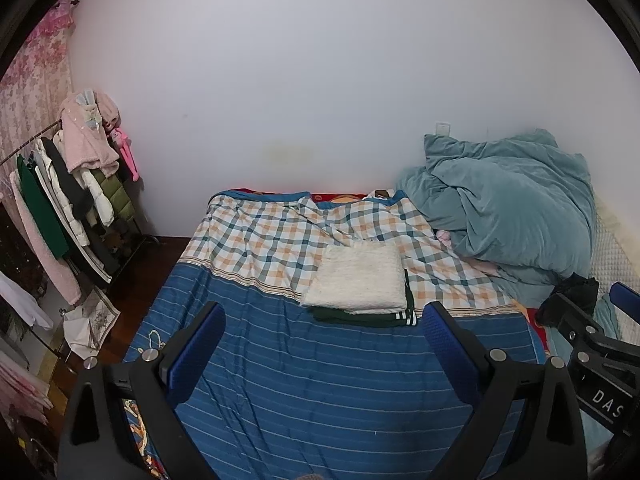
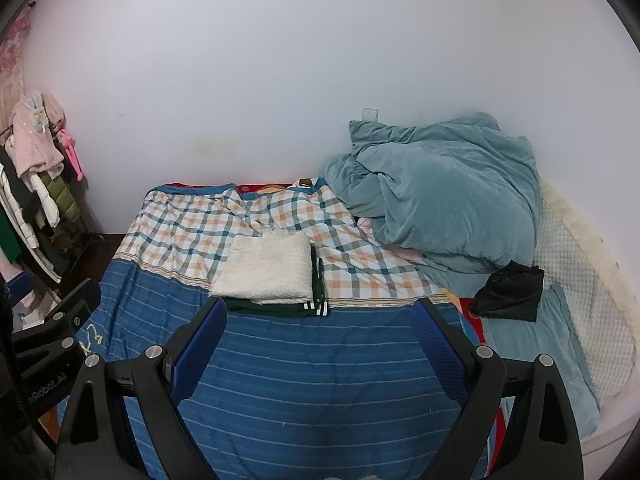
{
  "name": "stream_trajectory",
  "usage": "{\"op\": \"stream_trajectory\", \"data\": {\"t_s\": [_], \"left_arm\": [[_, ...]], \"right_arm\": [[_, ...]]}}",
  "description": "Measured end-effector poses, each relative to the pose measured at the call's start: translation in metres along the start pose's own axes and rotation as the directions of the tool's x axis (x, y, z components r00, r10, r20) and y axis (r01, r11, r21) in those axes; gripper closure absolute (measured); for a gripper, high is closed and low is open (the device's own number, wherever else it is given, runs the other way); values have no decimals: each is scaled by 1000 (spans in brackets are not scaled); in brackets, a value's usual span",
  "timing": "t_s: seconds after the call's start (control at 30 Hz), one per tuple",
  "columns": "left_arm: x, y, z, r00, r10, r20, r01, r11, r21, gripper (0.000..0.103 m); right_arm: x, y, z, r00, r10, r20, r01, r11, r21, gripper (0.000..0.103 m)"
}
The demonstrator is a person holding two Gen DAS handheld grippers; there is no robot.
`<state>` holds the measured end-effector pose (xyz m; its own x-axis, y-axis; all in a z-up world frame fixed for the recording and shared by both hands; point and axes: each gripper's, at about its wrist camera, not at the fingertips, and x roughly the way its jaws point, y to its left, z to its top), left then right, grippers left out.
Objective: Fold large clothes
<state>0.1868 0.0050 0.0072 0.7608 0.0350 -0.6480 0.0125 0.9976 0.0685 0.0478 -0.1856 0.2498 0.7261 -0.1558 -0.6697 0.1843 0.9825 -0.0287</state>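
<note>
A folded white fleecy garment (image 1: 358, 278) lies on top of a folded dark green garment with white stripes (image 1: 372, 317) in the middle of the bed. Both show in the right wrist view too, the white one (image 2: 266, 267) over the green one (image 2: 280, 307). My left gripper (image 1: 324, 322) is open and empty, held above the blue striped sheet (image 1: 312, 380), short of the stack. My right gripper (image 2: 320, 318) is open and empty, also just short of the stack. Each gripper shows at the edge of the other's view.
A heaped teal duvet (image 1: 504, 208) fills the bed's right back. A black bag (image 2: 510, 292) lies at its foot. A clothes rack (image 1: 68, 200) with hanging coats stands left of the bed. A plaid cover (image 1: 272, 236) spans the far half. A white wall is behind.
</note>
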Motion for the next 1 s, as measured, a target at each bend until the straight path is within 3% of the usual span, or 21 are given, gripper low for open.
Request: {"op": "stream_trajectory", "data": {"t_s": [1.0], "left_arm": [[-5,1,0,1000,-3,3,3,1000,7,3]], "right_arm": [[-1,1,-6,1000,9,-9,-9,1000,-1,8]]}}
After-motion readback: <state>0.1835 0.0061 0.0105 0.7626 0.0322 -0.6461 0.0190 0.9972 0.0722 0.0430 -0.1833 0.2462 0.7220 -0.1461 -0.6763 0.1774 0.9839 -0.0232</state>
